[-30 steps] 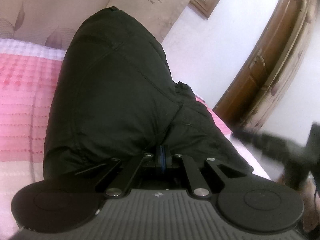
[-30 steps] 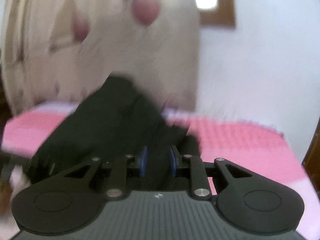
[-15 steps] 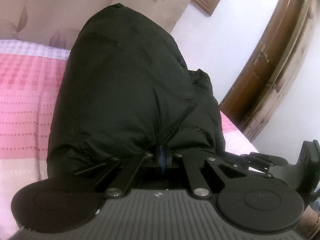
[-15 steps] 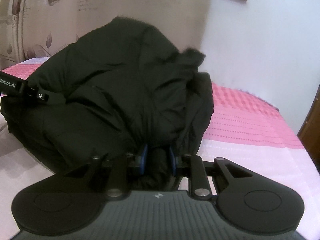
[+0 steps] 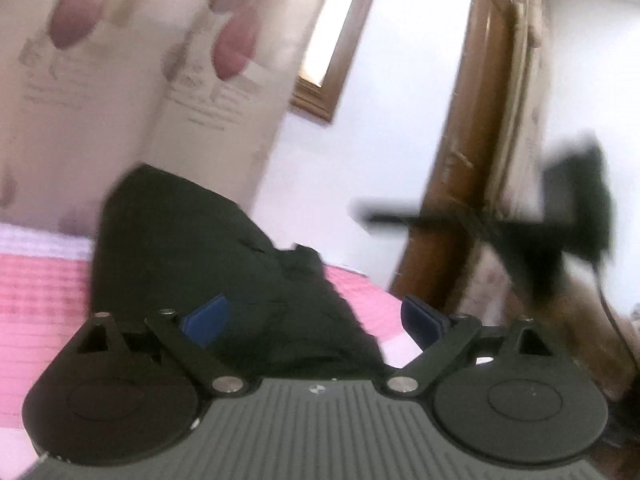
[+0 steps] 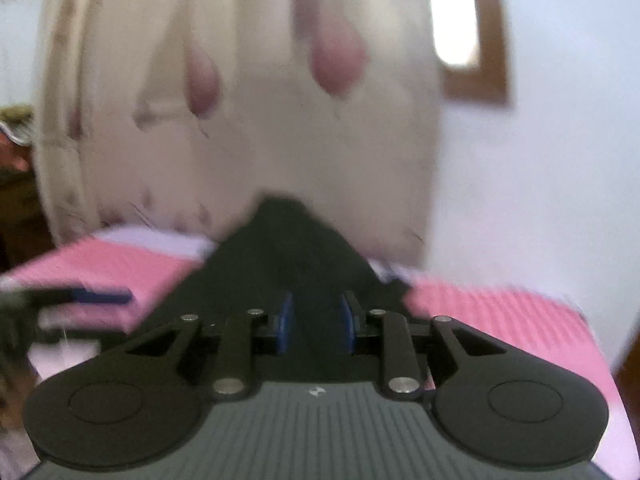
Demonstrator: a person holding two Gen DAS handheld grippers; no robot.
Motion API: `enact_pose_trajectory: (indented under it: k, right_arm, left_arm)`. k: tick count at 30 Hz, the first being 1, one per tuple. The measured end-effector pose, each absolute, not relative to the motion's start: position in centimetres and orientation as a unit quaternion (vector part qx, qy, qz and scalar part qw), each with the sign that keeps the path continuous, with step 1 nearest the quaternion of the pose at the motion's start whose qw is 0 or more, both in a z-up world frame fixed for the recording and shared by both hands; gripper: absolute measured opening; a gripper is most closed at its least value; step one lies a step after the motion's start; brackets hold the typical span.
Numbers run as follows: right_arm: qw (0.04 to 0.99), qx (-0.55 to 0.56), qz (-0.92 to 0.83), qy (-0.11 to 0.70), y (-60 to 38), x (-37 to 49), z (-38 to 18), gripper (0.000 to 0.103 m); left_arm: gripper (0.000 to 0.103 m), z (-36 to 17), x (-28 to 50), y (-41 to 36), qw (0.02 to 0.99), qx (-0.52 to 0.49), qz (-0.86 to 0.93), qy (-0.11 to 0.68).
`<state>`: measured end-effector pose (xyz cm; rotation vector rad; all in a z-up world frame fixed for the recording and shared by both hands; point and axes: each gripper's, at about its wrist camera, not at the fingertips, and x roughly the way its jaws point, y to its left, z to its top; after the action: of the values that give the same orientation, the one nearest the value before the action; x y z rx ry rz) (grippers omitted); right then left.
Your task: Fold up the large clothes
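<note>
A black padded jacket (image 5: 208, 264) lies bunched on the pink bed cover (image 5: 40, 304). My left gripper (image 5: 316, 320) is open, its blue pads wide apart, and nothing is between them; the jacket lies just beyond. In the right wrist view the jacket (image 6: 292, 256) lies ahead of my right gripper (image 6: 316, 322), whose blue pads stand a small gap apart with dark cloth seen between them; whether they pinch it is unclear through the blur. The right gripper also shows blurred in the left wrist view (image 5: 520, 224), and the left gripper shows at the left edge of the right wrist view (image 6: 80, 296).
A patterned cream curtain (image 6: 240, 100) hangs behind the bed. A wooden window frame (image 6: 472, 40) sits in the white wall. A brown wooden door (image 5: 472, 160) stands at the right of the bed in the left wrist view.
My left gripper has let go of the jacket and opened wide. Both grippers have pulled back and tilted up; the jacket now looks smaller and farther off.
</note>
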<state>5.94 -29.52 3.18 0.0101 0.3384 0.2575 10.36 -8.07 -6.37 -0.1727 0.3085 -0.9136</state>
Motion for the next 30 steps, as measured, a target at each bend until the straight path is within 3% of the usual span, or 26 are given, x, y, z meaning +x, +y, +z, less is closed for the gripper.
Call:
enact_pose_trajectory:
  k: [5, 13, 24, 28, 30]
  right_arm:
    - [0.963, -0.041, 0.178, 0.196, -25.4, 16.4, 5.3, 0.025]
    - [0.931, -0.092, 0.179, 0.303, -21.4, 26.8, -2.3, 0.023]
    - [0.945, -0.039, 0.148, 0.289, -22.5, 28.3, -7.5, 0.023]
    - [0.952, -0.024, 0.142, 0.270, -23.1, 27.7, -7.5, 0.024]
    - [0.948, 0.036, 0.143, 0.282, -25.2, 27.1, -6.1, 0.025]
  left_arm:
    - [0.083, -9.4, 12.5, -10.3, 0.866, -0.077, -0.450, 0.202]
    - [0.082, -12.5, 13.2, -10.4, 0.858, -0.077, -0.457, 0.221]
    - [0.081, -13.1, 13.7, -9.8, 0.856, -0.061, -0.465, 0.217]
    - [0.081, -12.8, 13.5, -9.8, 0.857, -0.054, -0.463, 0.219]
    - [0.082, -12.3, 13.2, -9.7, 0.856, -0.045, -0.469, 0.213]
